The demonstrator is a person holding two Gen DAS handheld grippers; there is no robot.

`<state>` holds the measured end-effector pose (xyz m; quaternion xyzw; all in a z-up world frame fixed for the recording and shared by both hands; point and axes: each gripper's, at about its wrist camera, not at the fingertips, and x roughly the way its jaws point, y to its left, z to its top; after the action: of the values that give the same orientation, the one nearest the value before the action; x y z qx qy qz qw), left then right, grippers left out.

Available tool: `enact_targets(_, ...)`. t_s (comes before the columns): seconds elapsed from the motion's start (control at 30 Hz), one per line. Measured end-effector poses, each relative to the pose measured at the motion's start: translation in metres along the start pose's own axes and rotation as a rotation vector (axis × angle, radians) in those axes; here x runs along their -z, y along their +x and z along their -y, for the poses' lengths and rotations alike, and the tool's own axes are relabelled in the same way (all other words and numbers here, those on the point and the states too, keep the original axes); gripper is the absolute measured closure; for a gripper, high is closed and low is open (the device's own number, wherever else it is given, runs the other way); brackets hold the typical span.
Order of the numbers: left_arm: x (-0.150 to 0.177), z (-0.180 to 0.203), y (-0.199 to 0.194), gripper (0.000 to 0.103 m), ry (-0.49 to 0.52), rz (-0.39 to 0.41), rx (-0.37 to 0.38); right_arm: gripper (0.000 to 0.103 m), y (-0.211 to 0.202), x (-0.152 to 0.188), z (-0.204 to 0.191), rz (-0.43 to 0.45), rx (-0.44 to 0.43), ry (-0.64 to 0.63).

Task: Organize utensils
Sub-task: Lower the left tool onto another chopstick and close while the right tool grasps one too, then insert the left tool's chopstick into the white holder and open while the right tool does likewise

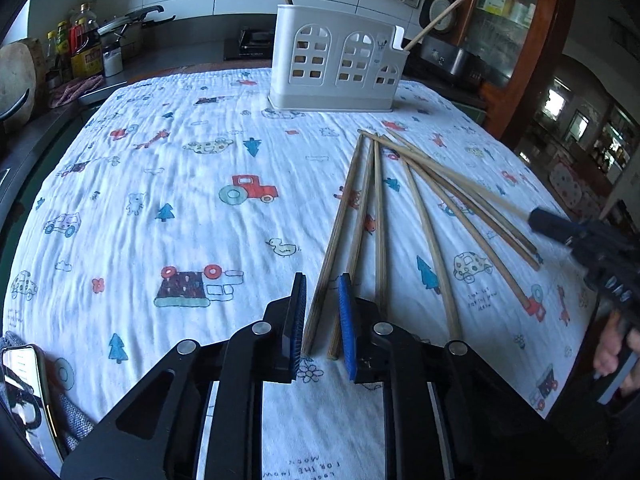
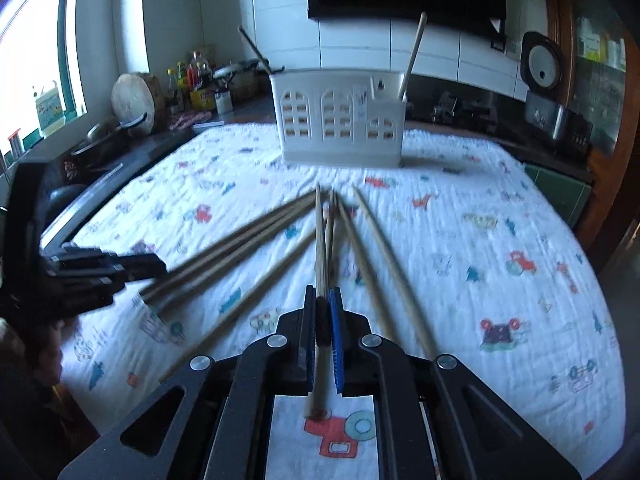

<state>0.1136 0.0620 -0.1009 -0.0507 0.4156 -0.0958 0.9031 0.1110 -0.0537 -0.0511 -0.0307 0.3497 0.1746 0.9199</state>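
your right gripper [image 2: 322, 312] clamps one chopstick [image 2: 320, 240]; left gripper [image 1: 322, 312] narrow, straddling two chopsticks [image 1: 344, 236], grip unclear. risk: both lift, one drops short of holder [image 1: 336, 64].

Two handheld devices of matte black angular plastic: the left gripper [image 1: 322, 312] has triangular cut-outs in its linkage arms and round silver pivot screws [image 1: 262, 327] on each side. Its flat fingers [image 1: 347, 320] carry ribbed blue pads. The right gripper [image 2: 322, 320], beside the left gripper, is built alike, with blue-faced fingers [image 2: 335, 336], silver screws [image 2: 277, 340] and white lettering on its black body.
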Motion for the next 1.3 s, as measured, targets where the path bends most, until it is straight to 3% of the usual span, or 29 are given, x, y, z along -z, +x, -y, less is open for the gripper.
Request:
enact_targets(0.23,-0.001,0.002,0.013,0.091,0.014,-0.031,-0.03,0.096,-0.032,-0.031,0.0,0.103,-0.03,-0.015)
enact_targets(0.57,-0.005,0.011,0.015,0.095,0.048,-0.024,-0.065,0.096,-0.043,-0.061,0.007,0.133,-0.067,-0.035)
enact_targets(0.73,-0.017,0.014,-0.004,0.097,0.04,0.029,-0.053,0.096,-0.049,-0.078,0.016,0.143,-0.068,-0.04)
enact_targets(0.97,-0.051,0.022,-0.046,0.098,0.071,0.144,-0.029,0.096,-0.058,-0.113,0.025,0.153,-0.094,-0.053)
enact_targets(1.3,-0.124,0.034,-0.076,0.098,0.139,0.223,-0.01,0.096,-0.055,-0.188,0.025,0.134,-0.092,-0.149)
